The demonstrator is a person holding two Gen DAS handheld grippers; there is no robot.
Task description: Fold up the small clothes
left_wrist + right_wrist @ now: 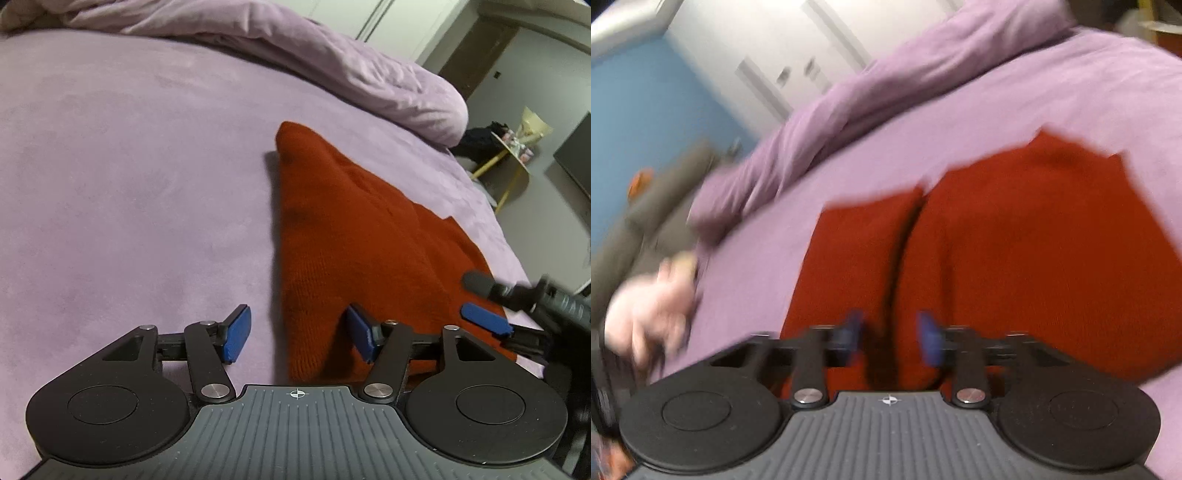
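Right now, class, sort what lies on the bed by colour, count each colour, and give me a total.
Red: 1, the red knitted garment, lying partly folded on the sheet.
Lilac: 2, the bed sheet and the bunched duvet along the far edge.
Total: 3.

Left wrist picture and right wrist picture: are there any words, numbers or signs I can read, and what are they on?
No whole word can be read in either picture.

Pale embossed letters on the right claw's black handle, seen in the left wrist picture: too blurred to read.

A small white crosshair sign, no text, on the grey ribbed plate of the left claw and of the right claw.

The rust-red knitted garment shows no label.
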